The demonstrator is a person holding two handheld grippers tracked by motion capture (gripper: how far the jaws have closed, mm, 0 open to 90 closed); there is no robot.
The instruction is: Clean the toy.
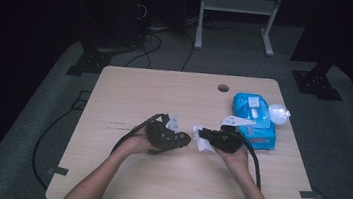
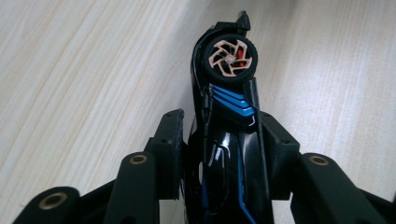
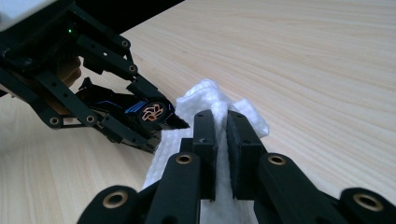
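My left gripper (image 1: 183, 140) is shut on a black toy car (image 2: 229, 121) with blue stripes and an orange-spoked wheel (image 2: 229, 59); the car lies on its side between the jaws, nose pointing away. In the right gripper view the same toy car (image 3: 140, 112) hangs in the left gripper (image 3: 154, 126) just left of a white wipe (image 3: 210, 100). My right gripper (image 3: 220, 122) is shut on that wipe, which bunches out past the fingertips. From above, the wipe (image 1: 202, 138) sits between the two grippers, with the right gripper (image 1: 204, 132) facing the left one at mid-table.
A blue pack of wet wipes (image 1: 254, 119) lies right of the right hand, with a small clear plastic piece (image 1: 278, 113) beside it. The wooden table (image 1: 130, 89) has a cable hole (image 1: 223, 88) near its far edge. Cables trail from both grippers.
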